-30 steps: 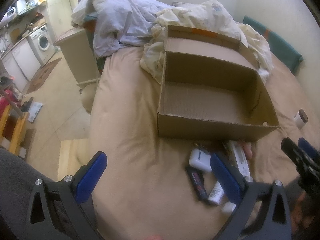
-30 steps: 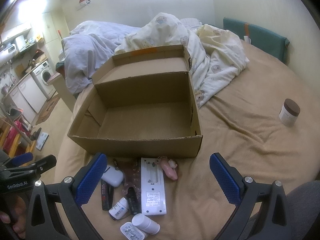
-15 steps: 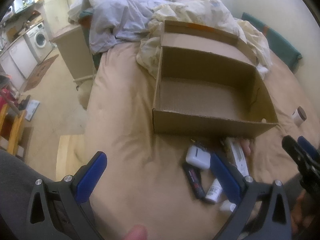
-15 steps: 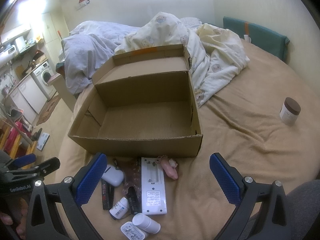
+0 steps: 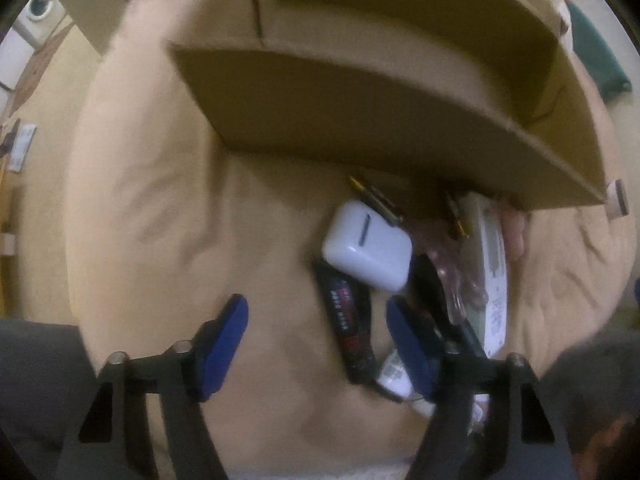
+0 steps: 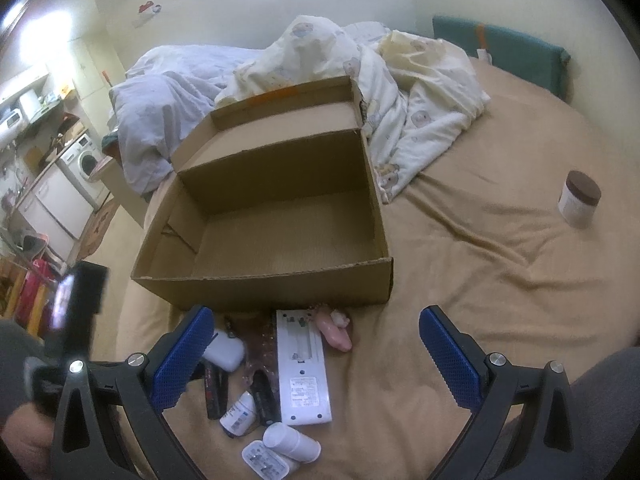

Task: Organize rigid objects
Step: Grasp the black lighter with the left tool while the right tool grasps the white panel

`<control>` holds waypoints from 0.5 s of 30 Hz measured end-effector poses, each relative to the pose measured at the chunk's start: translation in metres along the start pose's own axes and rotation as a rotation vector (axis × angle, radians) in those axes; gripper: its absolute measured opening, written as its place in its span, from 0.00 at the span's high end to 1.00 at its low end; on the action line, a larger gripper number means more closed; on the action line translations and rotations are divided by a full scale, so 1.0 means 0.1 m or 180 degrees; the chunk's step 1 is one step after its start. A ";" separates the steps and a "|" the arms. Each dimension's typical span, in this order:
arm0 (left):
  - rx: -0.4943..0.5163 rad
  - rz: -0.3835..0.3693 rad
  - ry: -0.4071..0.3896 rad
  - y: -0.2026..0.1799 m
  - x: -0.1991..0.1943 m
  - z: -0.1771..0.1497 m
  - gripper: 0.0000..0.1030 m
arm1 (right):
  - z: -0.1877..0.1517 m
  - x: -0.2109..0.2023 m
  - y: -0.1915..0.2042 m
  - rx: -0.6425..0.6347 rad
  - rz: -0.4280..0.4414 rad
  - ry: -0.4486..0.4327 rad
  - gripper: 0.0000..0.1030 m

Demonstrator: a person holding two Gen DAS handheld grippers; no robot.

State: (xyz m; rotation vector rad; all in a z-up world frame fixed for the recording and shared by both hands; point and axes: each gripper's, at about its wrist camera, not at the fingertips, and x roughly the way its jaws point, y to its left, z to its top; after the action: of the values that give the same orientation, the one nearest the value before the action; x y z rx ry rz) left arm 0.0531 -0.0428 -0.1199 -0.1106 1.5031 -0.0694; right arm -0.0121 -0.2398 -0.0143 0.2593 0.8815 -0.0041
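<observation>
An open, empty cardboard box (image 6: 280, 216) stands on the tan bed; its front wall (image 5: 360, 120) fills the left wrist view. Small items lie in front of it: a white earbud case (image 5: 366, 246) (image 6: 226, 354), a black and red stick (image 5: 346, 320) (image 6: 214, 394), a white remote (image 6: 304, 368) (image 5: 490, 272), a pink figure (image 6: 334, 330), small white bottles (image 6: 290, 442). My left gripper (image 5: 318, 340) is open, low over the bed, its right finger beside the black stick. My right gripper (image 6: 312, 364) is open, above the items.
A white jar with a brown lid (image 6: 580, 200) stands on the bed (image 6: 500, 260) at the right. Crumpled duvets (image 6: 400, 100) lie behind the box. A green cushion (image 6: 500, 48) is at the far wall. The floor and a washing machine (image 6: 82, 162) are left.
My left gripper has dropped down and forward, close to the earbud case and black stick; its view is blurred by motion. My right gripper has hardly moved.
</observation>
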 end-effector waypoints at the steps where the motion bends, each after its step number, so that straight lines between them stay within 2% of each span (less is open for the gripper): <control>1: -0.0008 -0.0007 0.0048 -0.02 0.05 0.00 0.47 | 0.00 0.00 -0.01 0.0017 0.0004 0.0014 0.00; 3: -0.0016 -0.0020 0.0157 -0.06 0.16 -0.01 0.48 | 0.00 0.00 -0.03 0.0058 0.0019 0.0045 0.00; 5: 0.0011 0.0042 0.0115 -0.09 0.20 -0.04 0.59 | 0.01 0.01 -0.05 0.0090 0.0030 0.0076 0.00; 7: -0.0007 -0.0012 0.0087 -0.07 0.19 -0.07 0.82 | 0.01 0.02 -0.07 0.0111 0.0039 0.0098 0.00; 10: 0.0005 -0.0091 0.0098 -0.04 0.16 -0.12 0.82 | 0.02 0.04 -0.07 0.0115 0.0039 0.0126 0.00; 15: 0.0177 -0.0045 -0.0005 0.00 -0.09 -0.19 0.83 | 0.03 0.08 -0.08 0.0117 0.0051 0.0191 0.00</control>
State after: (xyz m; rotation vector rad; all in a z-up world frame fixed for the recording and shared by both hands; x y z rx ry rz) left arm 0.0334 -0.0425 -0.1117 -0.0766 1.4976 -0.1223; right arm -0.0059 -0.2475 -0.0203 0.3021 0.9396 0.0023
